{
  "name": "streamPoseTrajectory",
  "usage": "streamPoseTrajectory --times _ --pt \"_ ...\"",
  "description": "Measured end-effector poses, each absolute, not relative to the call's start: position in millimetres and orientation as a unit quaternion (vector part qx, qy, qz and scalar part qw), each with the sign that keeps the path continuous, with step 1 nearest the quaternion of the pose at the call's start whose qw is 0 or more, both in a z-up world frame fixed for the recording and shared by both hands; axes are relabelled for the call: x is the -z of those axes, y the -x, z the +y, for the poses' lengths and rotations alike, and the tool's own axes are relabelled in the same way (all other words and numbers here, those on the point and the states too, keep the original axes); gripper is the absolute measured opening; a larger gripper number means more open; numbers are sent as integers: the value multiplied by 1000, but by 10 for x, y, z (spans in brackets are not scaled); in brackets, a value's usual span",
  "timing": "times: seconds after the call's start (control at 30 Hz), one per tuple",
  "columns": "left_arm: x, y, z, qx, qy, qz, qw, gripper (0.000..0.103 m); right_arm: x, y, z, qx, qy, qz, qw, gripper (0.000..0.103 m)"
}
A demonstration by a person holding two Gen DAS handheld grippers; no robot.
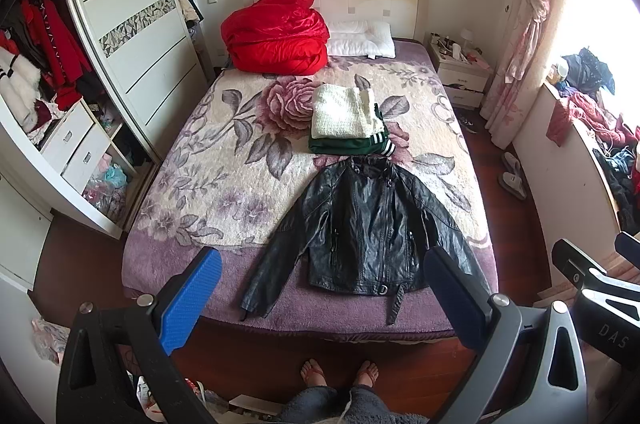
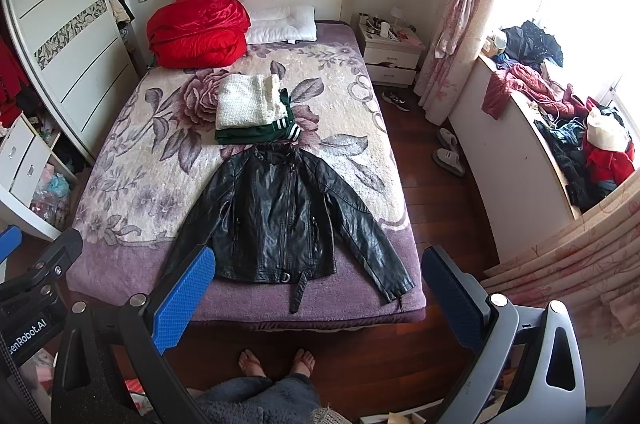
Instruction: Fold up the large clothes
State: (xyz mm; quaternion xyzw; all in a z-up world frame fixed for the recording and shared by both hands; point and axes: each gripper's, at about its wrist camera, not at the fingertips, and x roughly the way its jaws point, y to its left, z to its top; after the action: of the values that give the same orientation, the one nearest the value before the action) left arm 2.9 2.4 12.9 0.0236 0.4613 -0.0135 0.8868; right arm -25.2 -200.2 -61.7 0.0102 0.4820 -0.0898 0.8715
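Observation:
A black leather jacket (image 1: 360, 224) lies flat and face up on the bed, sleeves spread, near the foot edge; it also shows in the right wrist view (image 2: 280, 216). Behind it is a stack of a folded white knit (image 1: 344, 110) on a folded green garment (image 1: 348, 144). My left gripper (image 1: 320, 264) is open and empty, held high above the foot of the bed. My right gripper (image 2: 316, 264) is open and empty, also held above the bed's foot. Both are well apart from the jacket.
The bed has a floral blanket (image 1: 224, 152), a red quilt bundle (image 1: 276, 32) and a white pillow (image 1: 360, 38) at the head. An open wardrobe (image 1: 60, 104) stands left. A nightstand (image 2: 390, 52), slippers (image 2: 448, 152) and a cluttered window ledge (image 2: 560, 128) are right. The person's feet (image 1: 340, 372) are on the wood floor.

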Motion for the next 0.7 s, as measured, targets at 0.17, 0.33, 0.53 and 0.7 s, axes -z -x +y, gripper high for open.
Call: streamPoseTrajectory --times 0.17,0.33,0.53,0.7 --pt "-127 -17 24 14 -24 460 887 103 665 261 -2027 89 -10 481 872 103" --pt "-141 1 32 15 -23 459 888 103 609 246 -1966 88 -11 480 873 103" --pt "-189 -16 58 12 -21 458 889 103 442 222 -1860 88 -10 480 873 103" --pt "-209 -31 74 11 -18 458 889 103 450 227 -1860 87 -10 480 873 103"
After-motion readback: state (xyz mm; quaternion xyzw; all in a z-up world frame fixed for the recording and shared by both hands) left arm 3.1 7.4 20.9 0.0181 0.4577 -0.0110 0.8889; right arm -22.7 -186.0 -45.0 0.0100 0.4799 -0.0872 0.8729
